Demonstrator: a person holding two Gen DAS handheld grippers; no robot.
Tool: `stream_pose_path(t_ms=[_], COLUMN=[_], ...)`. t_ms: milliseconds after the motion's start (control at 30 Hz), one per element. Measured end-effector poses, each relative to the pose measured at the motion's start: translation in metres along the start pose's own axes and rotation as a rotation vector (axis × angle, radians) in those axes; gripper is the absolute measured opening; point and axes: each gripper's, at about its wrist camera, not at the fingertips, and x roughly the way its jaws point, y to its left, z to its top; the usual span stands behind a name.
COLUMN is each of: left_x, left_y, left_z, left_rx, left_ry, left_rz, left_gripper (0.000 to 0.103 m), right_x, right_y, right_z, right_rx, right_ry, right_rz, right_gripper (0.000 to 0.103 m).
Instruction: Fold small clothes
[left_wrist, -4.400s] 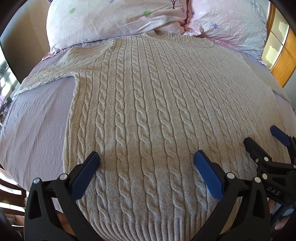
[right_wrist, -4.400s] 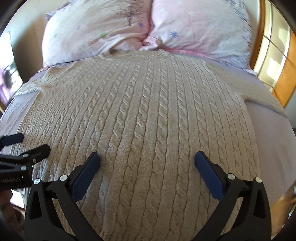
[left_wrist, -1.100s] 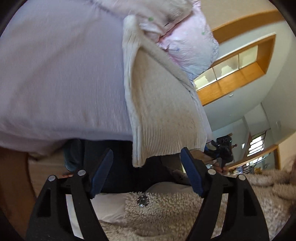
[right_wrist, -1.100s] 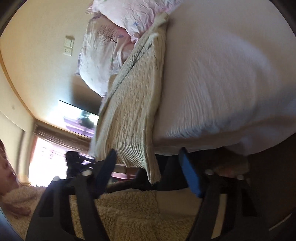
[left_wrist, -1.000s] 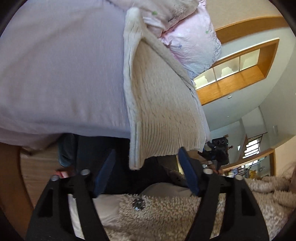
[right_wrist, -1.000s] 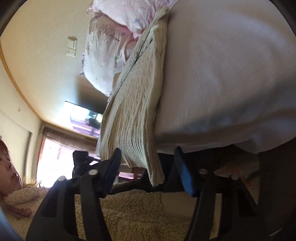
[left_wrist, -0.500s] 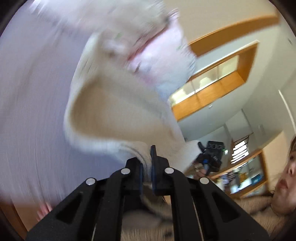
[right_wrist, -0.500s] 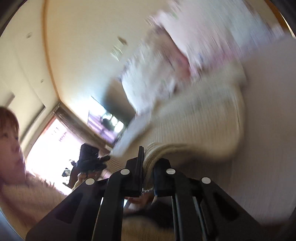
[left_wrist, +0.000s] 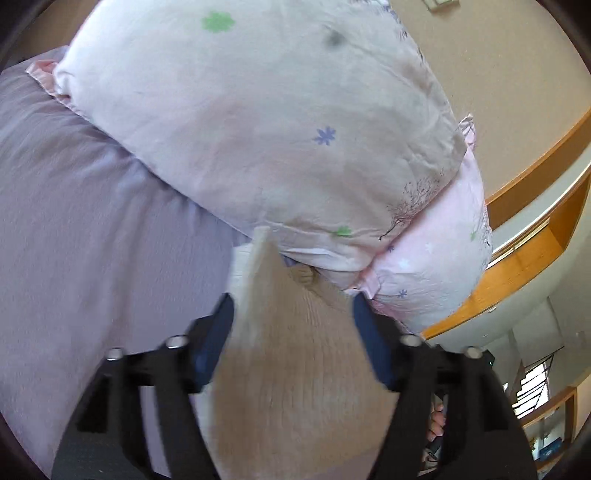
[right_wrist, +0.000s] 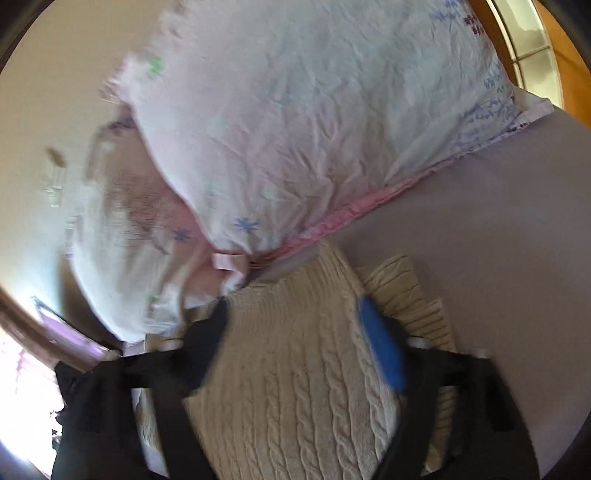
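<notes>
The knitted sweater lies on the bed, up near the two pillows. Its lower half looks folded up over its top half, so the fold seems nearly made. The left gripper is close over the sweater, and its blue-padded fingers are spread wide apart with nothing pinched between them. The right gripper is the same: its fingers are spread wide and the cable knit only lies under them. So both have let go of the cloth. In the right wrist view a ribbed piece, maybe a sleeve or a cuff, sticks out from under the top layer on the side by the bare sheet. I cannot tell which part of the sweater it is. The pictures are a bit blurry, so small wrinkles are hard to see. To do this step well, I think the grippers should lift straight up and away, so the pads do not catch the soft knit and drag the top layer crooked. The top edge should sit even with the shoulders and not bunch under the pillows. Knit like this stretches and slides, so a slow, gentle move works best. Next, the piece that sticks out should be tucked in so the sides are neat.
</notes>
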Motion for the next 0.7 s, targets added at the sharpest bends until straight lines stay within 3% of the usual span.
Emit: stream_pose_path(t_ms=[100, 233, 333, 367, 400, 467, 500, 600, 700], left_x=[0.005, 0.023, 0.036, 0.040, 0.045, 0.058, 0.061, 0.057, 0.055], left_y=[0.010, 0.020, 0.016, 0.014, 0.015, 0.019, 0.017, 0.002, -0.060], left_z=[-0.005, -0.018, -0.022, -0.022, -0.023, -0.031, -0.033, -0.031, -0.025], left_rx=[0.012, 0.025, 0.050, 0.047, 0.027, -0.034, -0.050, -0.147, -0.112], left_ry=[0.078, 0.190, 0.194, 0.201, 0.219, 0.264, 0.269, 0.237, 0.192], left_rz=[0.044, 0.064, 0.080, 0.073, 0.058, 0.034, 0.023, -0.121, -0.300], left_gripper=[0.071, 0.071, 0.068, 0.060, 0.037, 0.021, 0.018, 0.016, 0.015], right_x=[0.009, 0.000, -0.010, -0.013, -0.018, -0.028, -0.032, -0.049, -0.070], right_y=[-0.001, -0.006, -0.003, -0.002, -0.003, -0.005, -0.007, -0.015, -0.024], right_z=[-0.002, -0.012, -0.013, -0.014, -0.015, -0.019, -0.019, -0.019, -0.016], right_rx=[-0.027, 0.013, 0.009, 0.007, 0.004, 0.002, 0.005, 0.006, 0.001], right_ry=[0.062, 0.064, 0.049, 0.049, 0.047, 0.051, 0.052, 0.034, -0.016], right_rz=[-0.057, -0.011, 0.029, 0.036, 0.044, 0.072, 0.079, 0.092, 0.080], right_gripper=[0.093, 0.093, 0.093, 0.093, 0.093, 0.093, 0.093, 0.093, 0.093])
